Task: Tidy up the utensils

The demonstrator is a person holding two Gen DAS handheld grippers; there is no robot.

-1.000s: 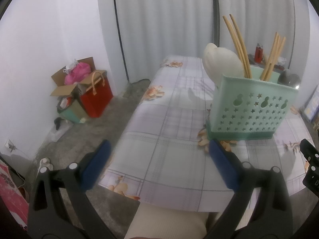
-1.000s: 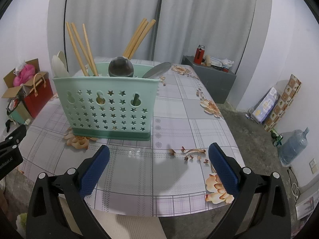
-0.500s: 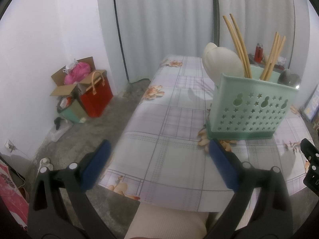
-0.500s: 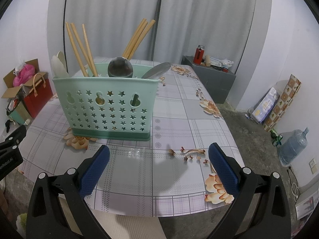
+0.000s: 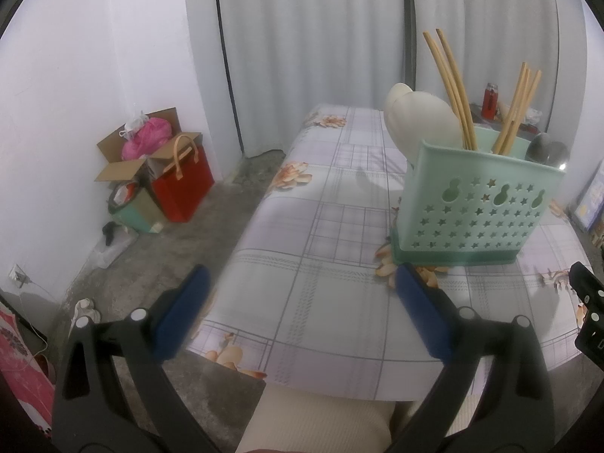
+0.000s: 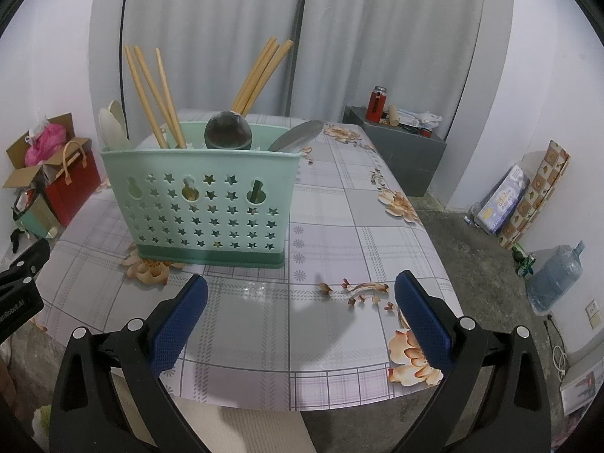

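While nothing on the worktop [image 6: 339, 226] is seen to have shifted since a second earlier, the mint-green utensil caddy [image 6: 205, 204] is pictured upright near the worktop's near edge. Wooden chopsticks [image 6: 151, 94] are fanned out of its left and middle sections, a white spoon [image 6: 111, 126] is leaned at its left end, and a metal ladle [image 6: 227, 131] and a second metal spoon [image 6: 296, 136] are stood toward its right. The right hand-held gripper [image 6: 302, 304] is held unmoved in front of the caddy, jaws spread wide, nothing gripped or touched. The left hand-held gripper [image 5: 298, 304] is likewise kept wide and empty, to the caddy's left and short of its base [image 5: 453, 255], above the worktop's edge.
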